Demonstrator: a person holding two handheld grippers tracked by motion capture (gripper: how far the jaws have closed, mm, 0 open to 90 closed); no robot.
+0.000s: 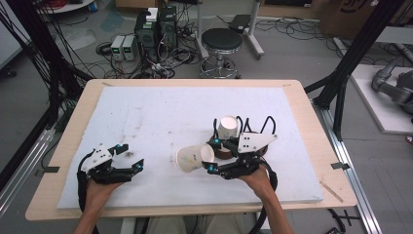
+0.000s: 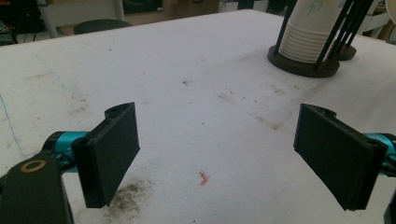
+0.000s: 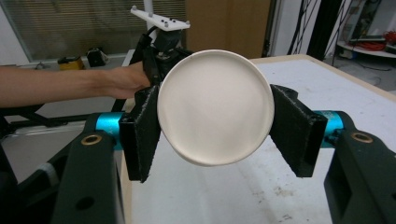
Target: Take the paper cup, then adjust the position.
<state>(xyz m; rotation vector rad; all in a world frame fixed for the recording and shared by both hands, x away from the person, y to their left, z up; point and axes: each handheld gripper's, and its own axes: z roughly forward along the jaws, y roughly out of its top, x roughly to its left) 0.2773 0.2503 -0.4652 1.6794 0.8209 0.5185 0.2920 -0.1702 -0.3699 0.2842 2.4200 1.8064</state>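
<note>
- The left claw point(image 1: 127, 157) rests on the white tabletop point(image 1: 160, 112), well to the left of the cup holder. Its jaws stand wide apart with nothing between them, and the left gripper view shows bare, stained pad there.
- The paper cup point(image 1: 194, 158) lies on its side in the air just left of the cup holder, its flat base turned toward the right claw's camera. In the right gripper view that round base point(image 3: 215, 106) sits between the two black pads.
- The right claw point(image 1: 213, 155) is closed on the paper cup by its bottom end. The pad on the left of that view presses the wall; the other meets the rim of the base.
- The cup holder point(image 1: 225, 146), a dark round base with black upright rods, stands just behind the right claw. A stack of cups point(image 1: 228, 127) sits in it, open mouth up; the left gripper view shows the stack's nested rims point(image 2: 302, 44).
- As I judge it, the step is carrying one cup clear of the holder. To do it well:
  - keep the squeeze light, since thin paper walls will dent;
  - turn the cup upright before lowering it;
  - set it down on open tabletop to the left of the holder, clear of the rods.
</note>
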